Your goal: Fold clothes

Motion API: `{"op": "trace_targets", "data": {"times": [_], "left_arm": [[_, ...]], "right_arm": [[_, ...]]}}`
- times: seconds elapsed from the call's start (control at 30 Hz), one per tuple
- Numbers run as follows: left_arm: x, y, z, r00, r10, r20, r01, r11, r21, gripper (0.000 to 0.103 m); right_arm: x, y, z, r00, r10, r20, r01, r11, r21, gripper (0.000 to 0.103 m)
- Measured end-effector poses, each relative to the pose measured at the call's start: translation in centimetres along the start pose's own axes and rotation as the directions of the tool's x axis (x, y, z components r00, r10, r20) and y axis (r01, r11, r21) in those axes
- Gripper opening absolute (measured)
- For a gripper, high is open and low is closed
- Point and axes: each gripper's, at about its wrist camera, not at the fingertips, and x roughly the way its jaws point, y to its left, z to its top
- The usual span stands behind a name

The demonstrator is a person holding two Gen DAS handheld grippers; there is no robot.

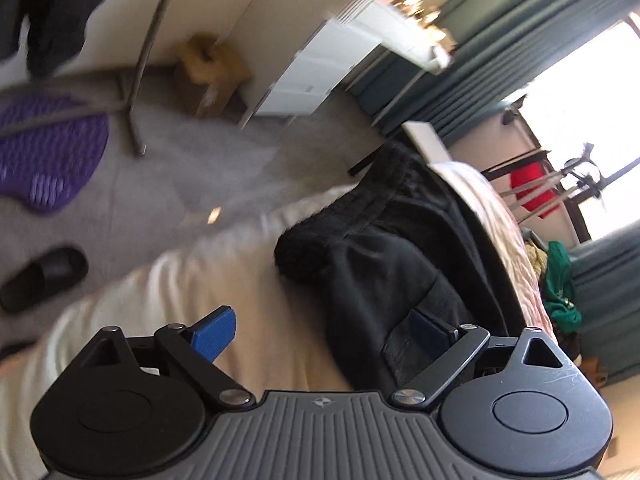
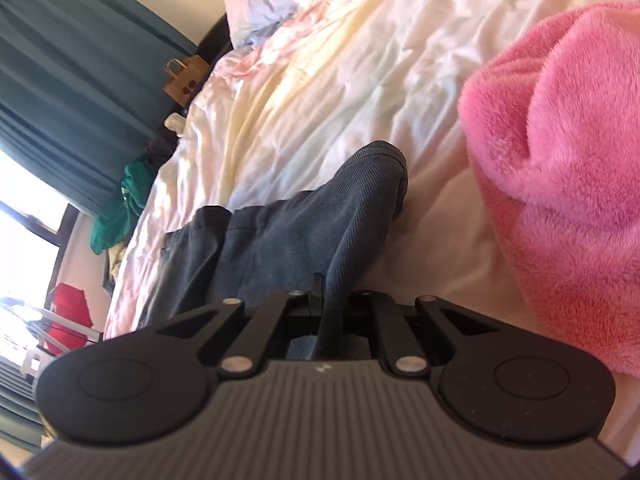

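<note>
A dark garment [image 1: 384,256] lies on the pale bed sheet [image 1: 224,280] near the bed's edge. My left gripper [image 1: 324,332] is open, its blue pads [image 1: 212,334] spread wide, the right pad over the garment's edge. In the right wrist view the same dark blue-grey garment [image 2: 288,240] stretches away over the sheet [image 2: 328,92]. My right gripper [image 2: 326,300] is shut on a fold of this garment, which runs between the closed fingers.
A fluffy pink blanket [image 2: 560,168] lies on the bed to the right. Pillows [image 2: 264,8] sit at the far end. On the grey carpet are a black slipper [image 1: 44,276], a purple mat [image 1: 48,152] and a cardboard box [image 1: 212,68]. A white drawer unit [image 1: 332,60] and teal curtains [image 1: 500,52] stand beyond.
</note>
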Motion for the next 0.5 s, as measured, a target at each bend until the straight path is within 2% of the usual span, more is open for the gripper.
{"op": "trace_targets", "data": {"times": [0.07, 0.13, 0.3, 0.37, 0.5], "left_arm": [[1.2, 0.6, 0.4, 0.995, -0.067, -0.067, 0.062, 0.995, -0.074, 0.085], [2.3, 0.8, 0.9, 0.988, -0.103, -0.111, 0.089, 0.989, -0.12, 0.085], [4.4, -0.4, 1.3, 0.973, -0.136, -0.189, 0.113, 0.986, -0.125, 0.085], [5.2, -1.1, 1.1, 0.97, -0.135, -0.2, 0.113, 0.987, -0.118, 0.086], [6.4, -3.6, 0.6, 0.981, -0.06, -0.187, 0.042, 0.994, -0.097, 0.093]], "right_arm": [[-0.2, 0.1, 0.0, 1.0, 0.007, 0.005, -0.007, 1.0, -0.01, 0.005], [-0.4, 0.1, 0.0, 1.0, 0.01, 0.008, -0.01, 1.0, -0.01, 0.005], [-0.9, -0.2, 0.0, 1.0, 0.013, 0.008, -0.013, 1.0, 0.0, 0.006], [-0.9, -0.3, 0.0, 1.0, 0.013, 0.006, -0.013, 1.0, 0.004, 0.006], [-0.7, -0.3, 0.1, 1.0, 0.004, 0.001, -0.004, 1.0, -0.001, 0.006]]}}
